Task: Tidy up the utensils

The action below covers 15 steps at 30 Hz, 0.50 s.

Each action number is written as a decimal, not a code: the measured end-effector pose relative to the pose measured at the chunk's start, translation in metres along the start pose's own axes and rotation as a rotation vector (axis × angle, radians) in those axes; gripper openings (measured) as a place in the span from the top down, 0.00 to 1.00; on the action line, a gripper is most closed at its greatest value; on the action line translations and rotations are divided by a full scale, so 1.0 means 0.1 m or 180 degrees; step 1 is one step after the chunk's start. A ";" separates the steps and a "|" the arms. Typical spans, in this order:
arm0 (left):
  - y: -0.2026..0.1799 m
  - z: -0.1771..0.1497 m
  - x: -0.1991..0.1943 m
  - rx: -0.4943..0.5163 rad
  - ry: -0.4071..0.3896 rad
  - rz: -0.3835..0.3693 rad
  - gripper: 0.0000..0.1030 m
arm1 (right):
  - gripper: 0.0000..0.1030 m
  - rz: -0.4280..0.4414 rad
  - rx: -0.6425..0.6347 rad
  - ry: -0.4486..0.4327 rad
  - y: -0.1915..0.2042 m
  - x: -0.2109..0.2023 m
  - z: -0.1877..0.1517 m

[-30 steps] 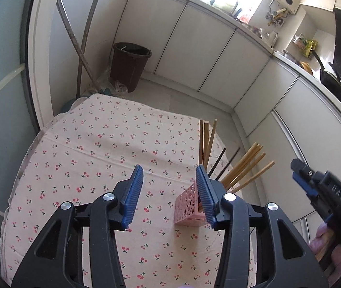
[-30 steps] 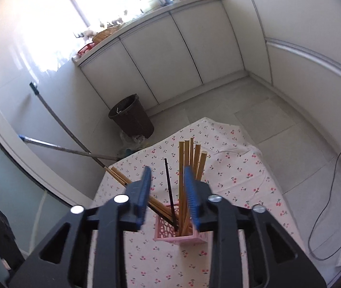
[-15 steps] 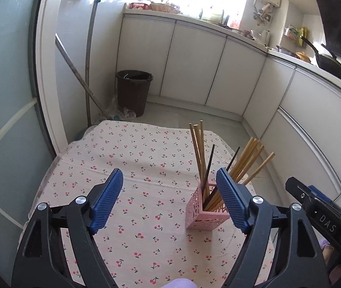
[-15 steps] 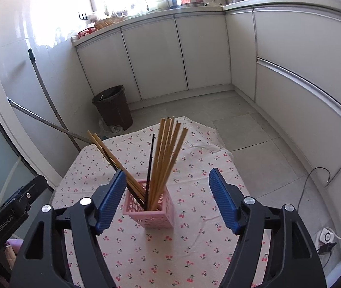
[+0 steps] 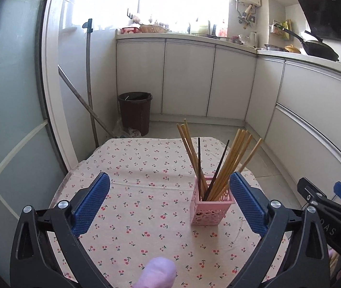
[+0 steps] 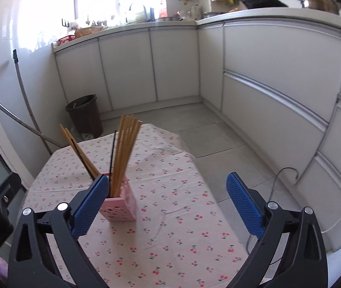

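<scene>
- The left gripper [image 5: 169, 206] has its blue pads [image 5: 91, 204] spread wide, and it holds nothing.
- The right gripper [image 6: 168, 206] is also spread wide and holds nothing.
- A pink holder [image 5: 210, 206] stands upright on the table [image 5: 134, 168], which has a cloth with a cherry print.
- In the left view, the holder is close to the right pad of the left gripper; whether they touch, I cannot tell.
- In the right view, the holder [image 6: 120, 207] is behind the left pad [image 6: 88, 206] of the right gripper, which hides a part of it.
- Many wooden chopsticks [image 5: 233, 160] stand inside the holder and lean outward in two groups.
- Two black chopsticks [image 5: 199, 158] stand among them, one almost upright and one tilted.
- The right gripper also shows at the right edge of the left view [image 5: 326, 196].
- On the floor behind the table there is a dark bin [image 5: 135, 112], and two long poles [image 5: 89, 84] lean on the wall near it.
- White cabinets [image 6: 278, 76] run along the walls.
</scene>
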<state>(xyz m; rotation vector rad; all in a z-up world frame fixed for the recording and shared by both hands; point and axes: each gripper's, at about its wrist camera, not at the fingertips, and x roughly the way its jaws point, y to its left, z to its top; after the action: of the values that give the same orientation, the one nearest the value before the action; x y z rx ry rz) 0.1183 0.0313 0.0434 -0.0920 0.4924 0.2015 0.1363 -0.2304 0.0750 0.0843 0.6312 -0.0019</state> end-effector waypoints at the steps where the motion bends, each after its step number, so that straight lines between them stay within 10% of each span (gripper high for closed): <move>1: -0.02 -0.03 -0.01 0.0039 -0.0024 0.0030 0.07 | 0.07 -0.0041 -0.0017 -0.0032 -0.01 -0.04 -0.04; 15: -0.19 -0.22 -0.14 0.0237 -0.0022 -0.0045 0.07 | 0.07 -0.0388 0.0023 -0.0228 -0.16 -0.29 -0.26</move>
<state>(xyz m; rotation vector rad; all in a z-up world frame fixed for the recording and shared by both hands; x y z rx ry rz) 0.1004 0.0079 0.0310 -0.0219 0.4917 0.1695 0.0971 -0.2449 0.0702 0.0523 0.5639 -0.1245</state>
